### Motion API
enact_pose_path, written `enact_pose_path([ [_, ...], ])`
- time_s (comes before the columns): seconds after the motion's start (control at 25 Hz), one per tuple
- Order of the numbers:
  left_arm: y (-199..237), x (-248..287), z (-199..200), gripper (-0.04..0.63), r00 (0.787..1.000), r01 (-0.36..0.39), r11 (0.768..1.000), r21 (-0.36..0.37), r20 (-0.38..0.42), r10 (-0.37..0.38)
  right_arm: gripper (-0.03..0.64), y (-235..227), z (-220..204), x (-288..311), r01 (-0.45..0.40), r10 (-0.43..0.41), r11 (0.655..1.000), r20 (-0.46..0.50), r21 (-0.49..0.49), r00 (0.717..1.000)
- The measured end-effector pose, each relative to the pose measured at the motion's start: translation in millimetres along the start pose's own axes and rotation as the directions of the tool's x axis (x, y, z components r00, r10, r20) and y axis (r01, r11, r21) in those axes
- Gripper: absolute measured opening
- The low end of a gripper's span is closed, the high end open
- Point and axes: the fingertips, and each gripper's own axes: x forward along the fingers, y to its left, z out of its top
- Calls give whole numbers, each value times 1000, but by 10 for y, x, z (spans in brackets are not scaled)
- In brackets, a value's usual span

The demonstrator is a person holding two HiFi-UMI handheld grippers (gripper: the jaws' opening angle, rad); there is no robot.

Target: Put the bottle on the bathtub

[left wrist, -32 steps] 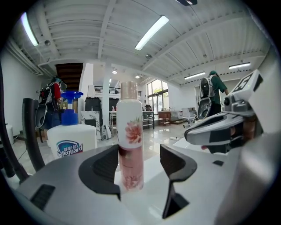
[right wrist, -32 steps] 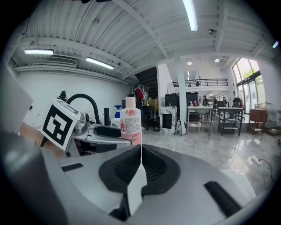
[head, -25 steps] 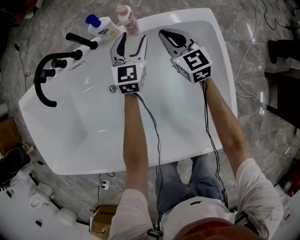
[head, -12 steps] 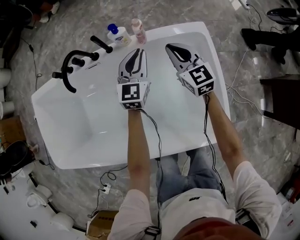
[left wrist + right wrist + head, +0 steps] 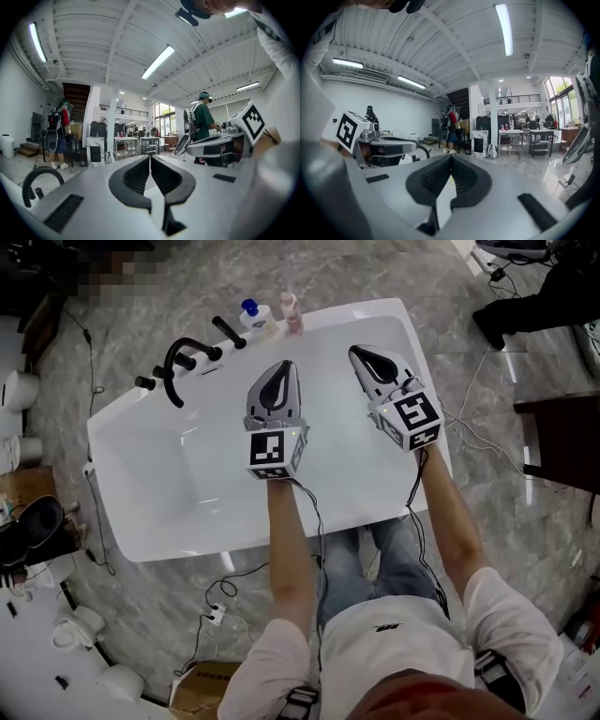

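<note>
A pink bottle stands upright on the far rim of the white bathtub, next to a white bottle with a blue cap. My left gripper is held above the tub's middle, shut and empty, well short of the bottles. My right gripper hangs beside it near the tub's right end, also shut and empty. In the left gripper view the left gripper points level across the room, and the right gripper shows at its right. The right gripper view shows the right gripper with its tips together.
A black curved faucet with a handle stands on the tub's far left rim. Cables trail over the marble floor on the right. A dark table corner is at the right edge. Boxes and white items lie at the lower left.
Both grippers have pulled back from the bottles toward the person; the left one, open a second ago, has shut. The head view has risen, so the tub looks smaller.
</note>
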Motion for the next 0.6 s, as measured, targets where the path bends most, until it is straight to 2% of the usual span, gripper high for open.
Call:
enact_pose_path([
  [0.36,-235,-568,747,11,1000,1,1000,22,29,-2,-5,365,687,-533,-9,10,1000,33,-5,999],
  [0.6,-381,-995,1128,11,999,3,1000,0,33,-3,-5,599,1078,-928,-5,6,1000,29,-12,1000],
])
